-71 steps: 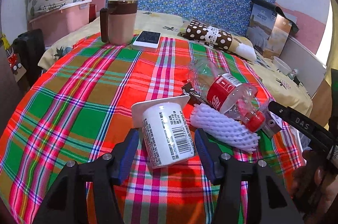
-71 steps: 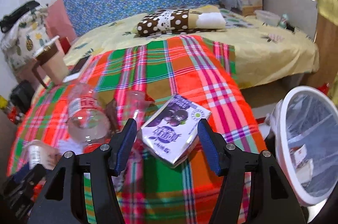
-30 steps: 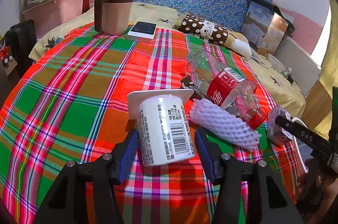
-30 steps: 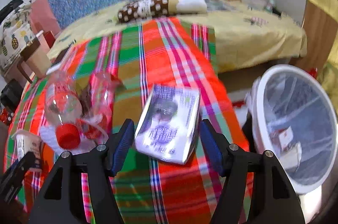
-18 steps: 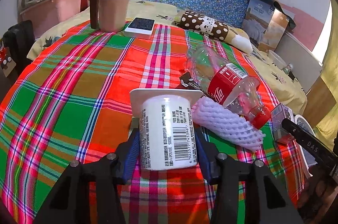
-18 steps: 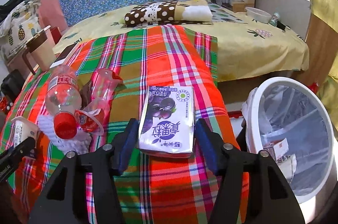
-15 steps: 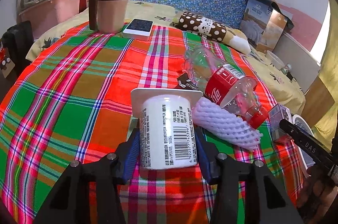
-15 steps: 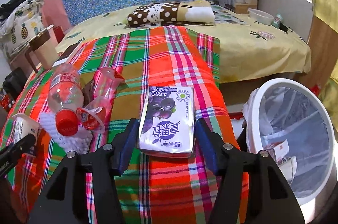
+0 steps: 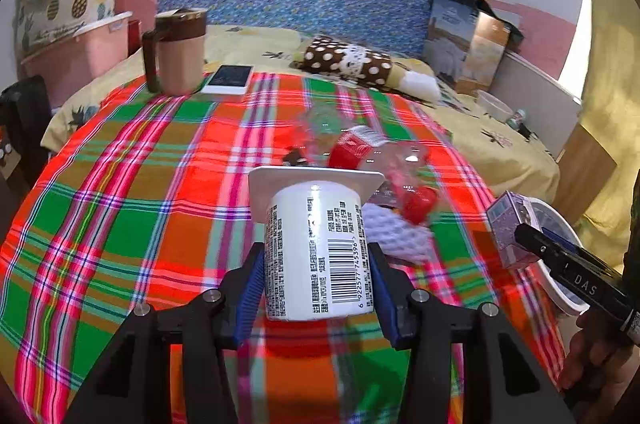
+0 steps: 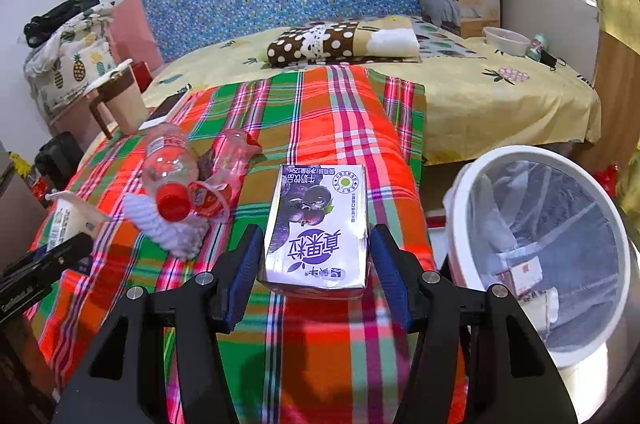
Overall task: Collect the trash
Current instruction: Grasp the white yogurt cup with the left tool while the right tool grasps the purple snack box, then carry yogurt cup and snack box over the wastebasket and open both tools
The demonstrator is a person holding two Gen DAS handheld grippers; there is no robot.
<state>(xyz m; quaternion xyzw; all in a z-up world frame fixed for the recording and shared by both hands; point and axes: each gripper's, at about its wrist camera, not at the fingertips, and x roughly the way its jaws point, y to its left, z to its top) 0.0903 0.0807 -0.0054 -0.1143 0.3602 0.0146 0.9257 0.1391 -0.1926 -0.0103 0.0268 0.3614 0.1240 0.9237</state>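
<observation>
My left fingers [image 9: 316, 286] are clamped on a smooth white plastic cup [image 9: 318, 248]; my right fingers [image 10: 316, 274] grip a glossy purple carton [image 10: 320, 232], both above the plaid cloth [image 10: 320, 111], beside the round white bin [image 10: 536, 252]

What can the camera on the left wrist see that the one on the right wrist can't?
Only the left wrist view shows the yogurt cup's barcode, with the left hand-held gripper shut on the yogurt cup. Only the right wrist view looks down into the white bin, and shows the purple carton's front between the right hand-held gripper's pads. Both show the plaid cloth, the red-capped bottle, the white foam net and the brown mug.
</observation>
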